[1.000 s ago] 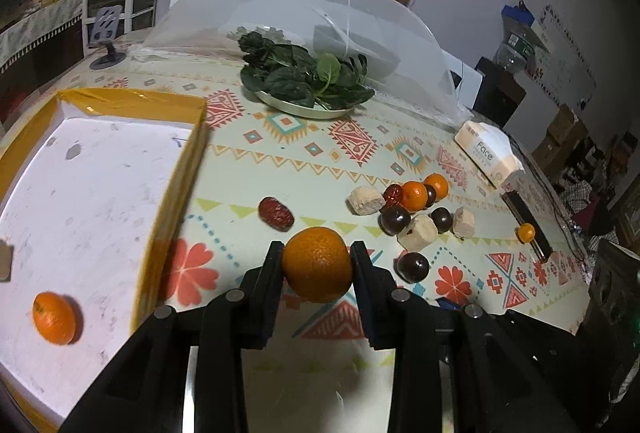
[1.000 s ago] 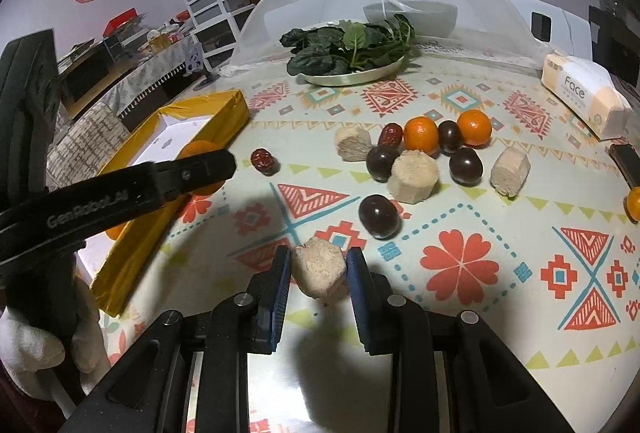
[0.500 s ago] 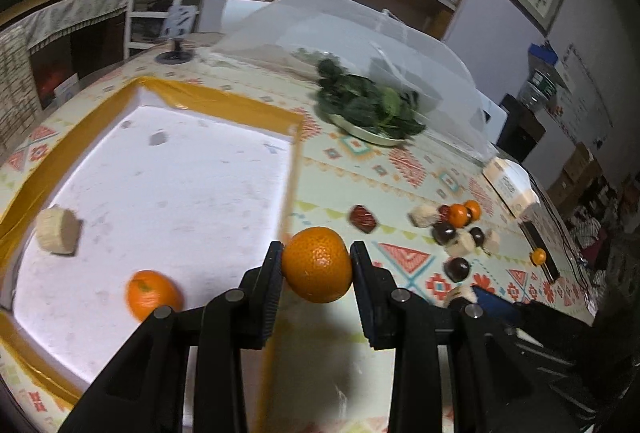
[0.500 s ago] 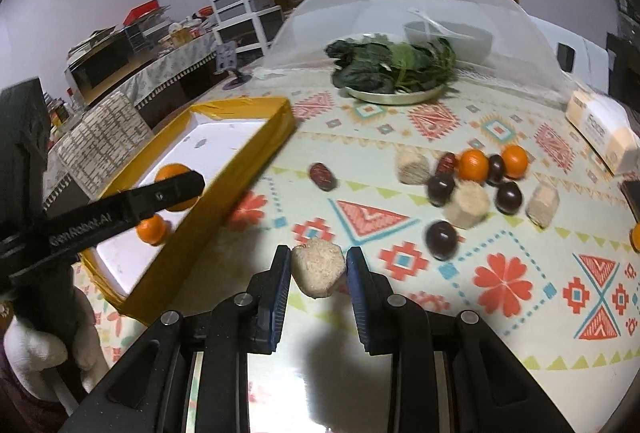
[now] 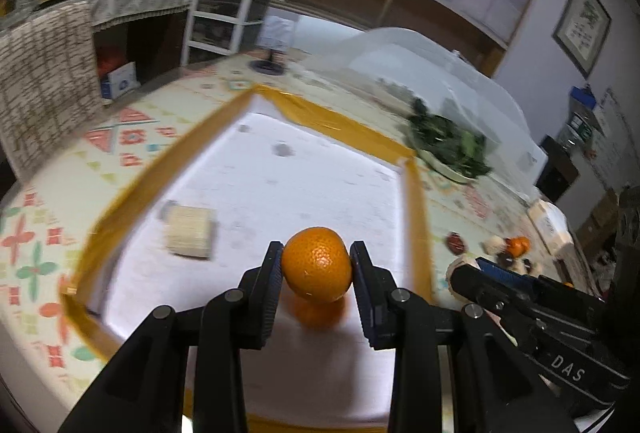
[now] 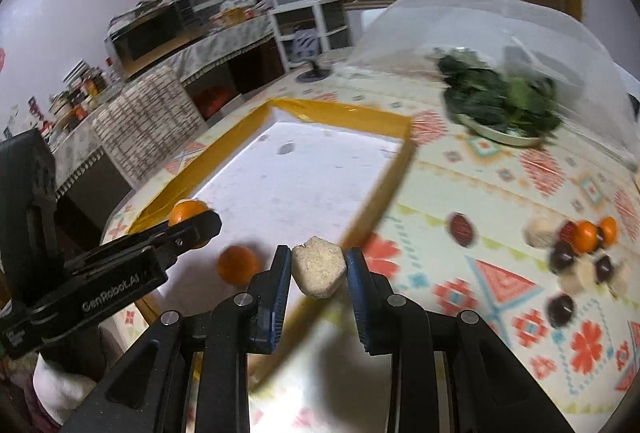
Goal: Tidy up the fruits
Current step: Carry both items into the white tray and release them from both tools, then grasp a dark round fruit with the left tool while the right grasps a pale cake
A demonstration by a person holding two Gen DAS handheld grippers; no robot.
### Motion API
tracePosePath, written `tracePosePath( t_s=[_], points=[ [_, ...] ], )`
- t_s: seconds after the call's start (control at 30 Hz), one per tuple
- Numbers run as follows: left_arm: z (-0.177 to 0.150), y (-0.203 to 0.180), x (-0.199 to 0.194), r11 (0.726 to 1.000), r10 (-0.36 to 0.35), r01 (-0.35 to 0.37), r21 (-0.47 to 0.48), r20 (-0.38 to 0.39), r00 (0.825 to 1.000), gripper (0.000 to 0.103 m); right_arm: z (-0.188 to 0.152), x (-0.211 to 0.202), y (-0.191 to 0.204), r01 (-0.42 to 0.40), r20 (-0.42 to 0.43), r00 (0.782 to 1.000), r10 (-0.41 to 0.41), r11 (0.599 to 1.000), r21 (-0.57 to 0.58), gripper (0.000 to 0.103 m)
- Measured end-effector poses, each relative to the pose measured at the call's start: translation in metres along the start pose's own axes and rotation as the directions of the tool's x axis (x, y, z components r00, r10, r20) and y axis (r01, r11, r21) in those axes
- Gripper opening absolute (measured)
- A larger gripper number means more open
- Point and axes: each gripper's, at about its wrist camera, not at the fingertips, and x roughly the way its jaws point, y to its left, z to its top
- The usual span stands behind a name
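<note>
On my left wrist camera, the left gripper (image 5: 316,269) has its jaws closed on a mandarin (image 5: 316,264), one pad on each side of the fruit. I hold it above the white floor of the yellow-rimmed tray (image 5: 168,157), close to the near edge of the tray. A second orange fruit (image 5: 318,311) lies on the tray floor directly below it, mostly hidden. A pale beige block (image 5: 188,235) rests on the tray floor toward its left rim. At the right of this view the right gripper (image 5: 470,267) comes in over the right rim of the tray. Beyond that rim, on the patterned worktop (image 5: 40,193), I see a red date (image 5: 456,243) and a small blurred group of fruits (image 5: 514,253). A plate of green leaves (image 5: 452,149) stands near the far right corner of the tray.

On my right wrist camera, the right gripper (image 6: 316,273) has its jaws almost fully closed on a beige block (image 6: 318,272), which is clamped between the pads. It hangs over the right rim of the tray (image 6: 348,113), near the tray's near corner. Inside the tray, one orange fruit (image 6: 238,264) lies on the white floor near that corner. The left gripper (image 6: 200,225) reaches in from the left with the mandarin (image 6: 186,211) in its jaws. On the worktop (image 6: 500,169) to the right lie the red date (image 6: 462,227) and the group of orange, dark and beige pieces (image 6: 580,253), well apart from the tray.
</note>
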Motion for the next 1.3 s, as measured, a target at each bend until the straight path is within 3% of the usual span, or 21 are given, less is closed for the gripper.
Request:
tracePosePath(
  t_s=[0.17,0.4,0.53,1.0,1.13,1.3],
  points=[
    [0.001,0.031,-0.001,0.998,0.053,-0.053,-0.043,0.003,0.999,0.032,0.01,0.029,0.015,-0.02,-0.038,0.999,0.02,1.0,-0.01,0.031],
    [0.002,0.041,0.007,0.997,0.05,-0.051,-0.06,-0.016,0.999,0.033,0.016,0.063,0.024,-0.006,-0.087,0.996,0.004,1.0,-0.024,0.031],
    [0.003,0.044,0.006,0.996,0.046,-0.046,-0.075,-0.011,0.999,0.046,0.016,0.068,0.023,0.005,-0.087,0.996,-0.007,1.0,-0.022,0.031],
    [0.009,0.033,-0.006,0.995,0.051,-0.05,-0.085,0.016,0.999,0.059,0.022,0.045,0.014,0.009,0.008,1.0,-0.009,1.0,0.003,0.035],
    [0.01,0.024,-0.014,0.995,0.053,-0.051,-0.082,0.033,0.998,0.067,0.022,0.028,0.006,0.001,0.042,0.999,-0.002,1.0,0.024,0.037],
    [0.011,0.005,-0.02,0.998,0.04,-0.038,-0.052,0.044,0.998,0.068,0.016,0.009,-0.008,-0.005,0.064,0.998,0.001,0.999,0.054,0.042]
  ],
)
